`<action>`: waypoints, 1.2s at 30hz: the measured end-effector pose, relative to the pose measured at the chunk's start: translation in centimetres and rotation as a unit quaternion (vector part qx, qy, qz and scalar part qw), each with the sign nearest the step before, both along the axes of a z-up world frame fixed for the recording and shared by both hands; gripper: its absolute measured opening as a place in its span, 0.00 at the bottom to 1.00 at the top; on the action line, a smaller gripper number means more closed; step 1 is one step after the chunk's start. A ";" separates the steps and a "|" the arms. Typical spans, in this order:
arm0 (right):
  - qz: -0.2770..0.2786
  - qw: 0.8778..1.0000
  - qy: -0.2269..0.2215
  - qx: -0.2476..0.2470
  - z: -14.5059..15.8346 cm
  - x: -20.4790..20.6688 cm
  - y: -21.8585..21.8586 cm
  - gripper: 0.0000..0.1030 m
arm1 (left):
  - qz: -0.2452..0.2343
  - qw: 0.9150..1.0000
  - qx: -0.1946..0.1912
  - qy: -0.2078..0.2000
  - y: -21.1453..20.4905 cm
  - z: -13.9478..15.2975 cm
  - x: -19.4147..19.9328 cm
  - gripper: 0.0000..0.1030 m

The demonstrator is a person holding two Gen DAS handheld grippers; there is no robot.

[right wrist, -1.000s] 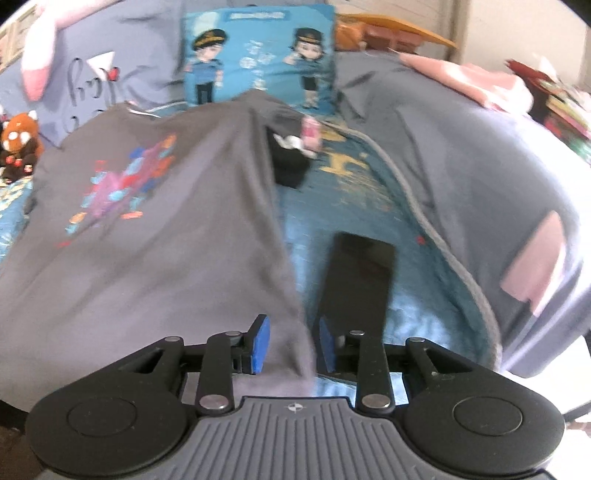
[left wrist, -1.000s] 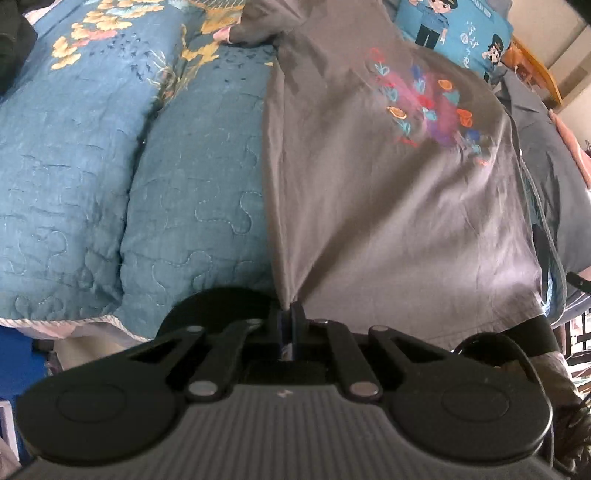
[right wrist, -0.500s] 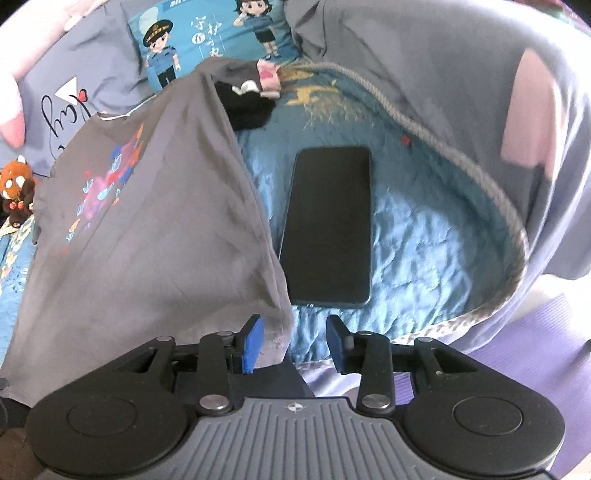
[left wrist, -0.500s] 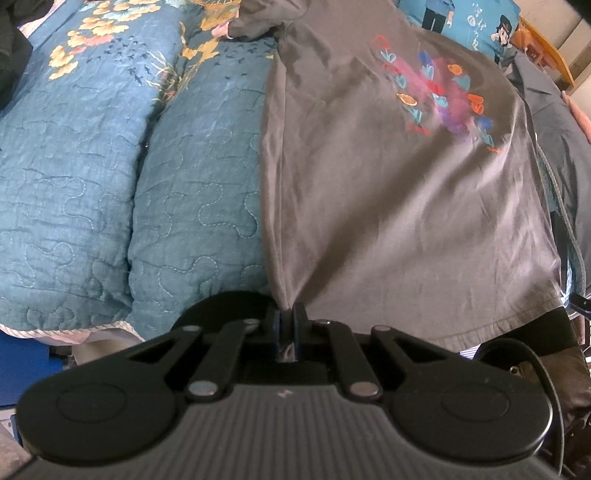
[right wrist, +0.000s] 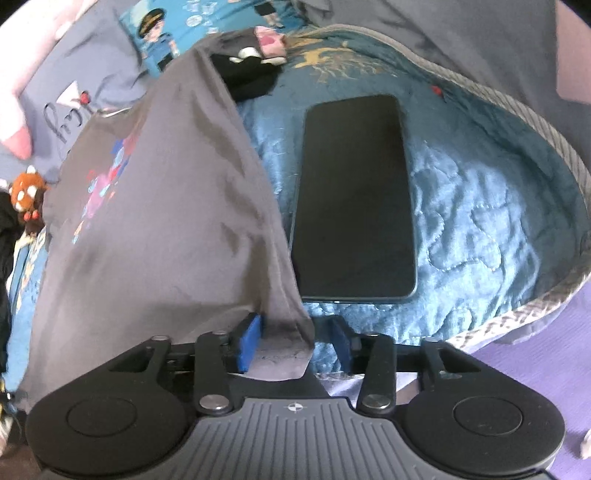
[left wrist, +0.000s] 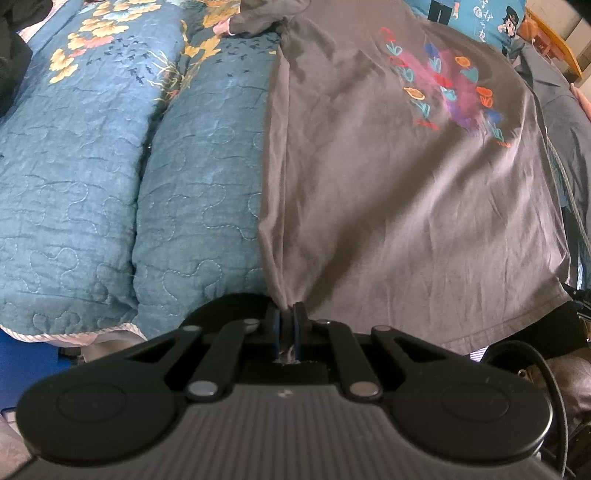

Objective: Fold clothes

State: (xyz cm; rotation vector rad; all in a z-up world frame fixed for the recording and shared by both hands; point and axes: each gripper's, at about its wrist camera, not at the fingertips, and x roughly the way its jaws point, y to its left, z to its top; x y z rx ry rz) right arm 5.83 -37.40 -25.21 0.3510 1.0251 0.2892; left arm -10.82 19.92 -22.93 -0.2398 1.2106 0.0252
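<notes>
A grey T-shirt [left wrist: 388, 177] with a colourful print lies spread on a blue quilted bed. My left gripper [left wrist: 285, 321] is shut on the shirt's bottom left hem corner, and the fabric bunches up into the blue pads. In the right wrist view the same grey T-shirt [right wrist: 155, 206] fills the left half. My right gripper [right wrist: 295, 343] stands open around the shirt's bottom right corner, which lies loose between the two fingers.
A black phone [right wrist: 354, 199] lies on the quilt [right wrist: 480, 221] just right of the shirt. A black garment [right wrist: 247, 77] sits by the far sleeve. Cartoon pillows [left wrist: 484, 18], grey bedding [right wrist: 461, 40] and a small plush toy [right wrist: 26, 192] ring the bed's far side.
The right gripper has moved back to the shirt's hem corner and its fingers have spread wider apart. The left gripper kept its grip, with the shirt pulled slightly flatter.
</notes>
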 end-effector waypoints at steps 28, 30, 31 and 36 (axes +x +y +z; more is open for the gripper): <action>0.040 0.989 -0.059 -0.132 10.3 -3.6 2.3 0.06 | 0.059 0.998 0.001 -0.020 2.8 2.8 -3.3 0.04; 0.038 0.989 -0.049 -0.135 9.5 -3.6 2.5 0.06 | 0.066 0.998 -0.009 -0.016 3.3 2.4 -3.6 0.04; 0.038 0.989 -0.044 -0.136 9.1 -3.5 2.6 0.06 | 0.070 0.997 -0.011 -0.016 3.5 2.3 -3.7 0.04; 0.032 0.990 -0.038 -0.134 8.9 -3.5 2.2 0.06 | 0.065 0.996 -0.041 -0.041 4.1 2.9 -3.8 0.06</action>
